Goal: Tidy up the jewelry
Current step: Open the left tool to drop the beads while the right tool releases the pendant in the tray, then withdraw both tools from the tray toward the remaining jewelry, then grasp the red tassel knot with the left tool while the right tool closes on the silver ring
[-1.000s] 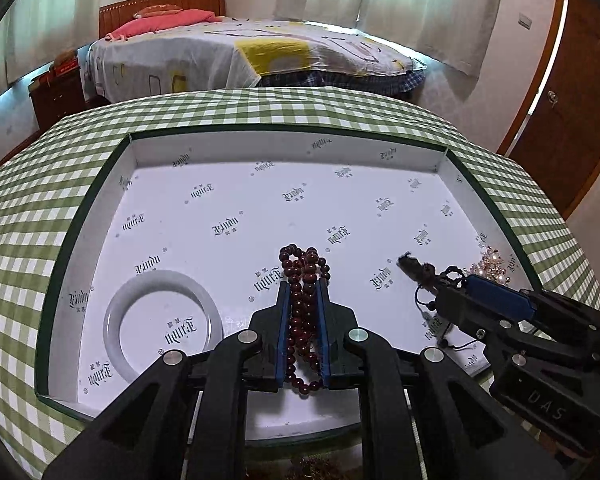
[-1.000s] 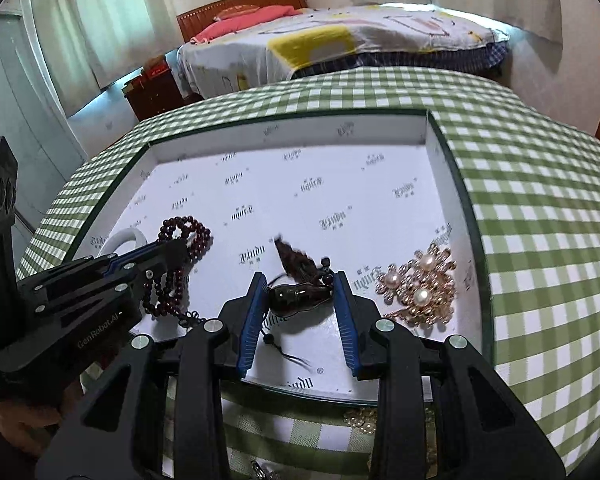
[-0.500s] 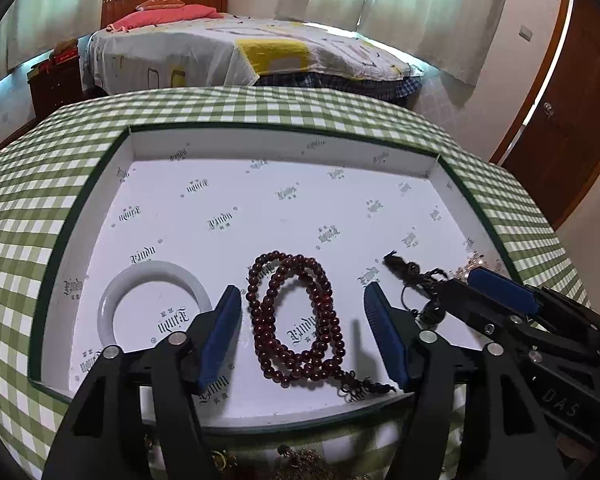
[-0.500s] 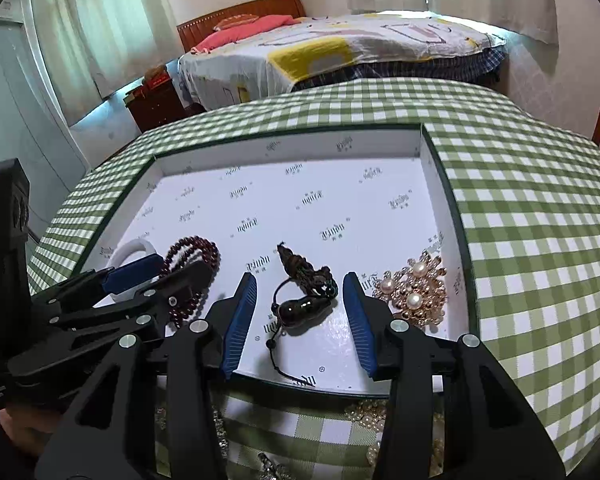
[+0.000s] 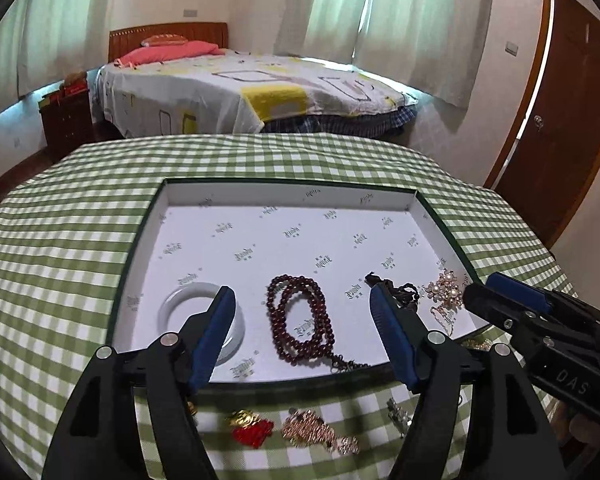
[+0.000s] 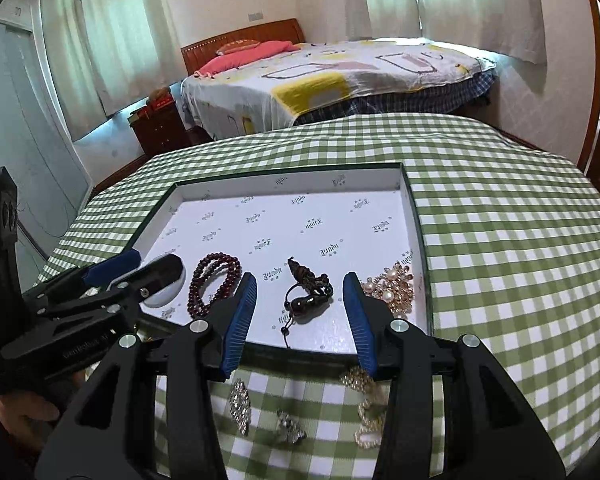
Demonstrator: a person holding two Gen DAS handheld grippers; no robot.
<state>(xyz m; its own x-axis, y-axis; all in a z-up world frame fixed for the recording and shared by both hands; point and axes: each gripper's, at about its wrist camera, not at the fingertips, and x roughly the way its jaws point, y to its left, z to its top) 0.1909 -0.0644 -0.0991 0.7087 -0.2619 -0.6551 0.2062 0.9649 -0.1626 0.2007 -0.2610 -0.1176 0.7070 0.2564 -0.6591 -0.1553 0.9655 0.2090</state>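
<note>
On cloth: red charm [image 5: 252,428], left view only | left claw [image 5: 300,312], right claw [image 6: 300,292] agape

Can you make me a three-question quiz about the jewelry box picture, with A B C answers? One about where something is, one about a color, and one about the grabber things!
1. Where is the white bangle?
A. in the box, at its left end
B. on the bed
C. on the checked cloth

2. What color is the bead string?
A. yellow
B. dark red
C. blue

3. How are the left gripper and right gripper?
A. both squeezing jewelry
B. one open, one shut
C. both open and empty

Answers:
1. A, it lies on the box floor left of the beads.
2. B, the beads look dark red.
3. C, both pairs of jaws stand wide apart, holding nothing.
</note>
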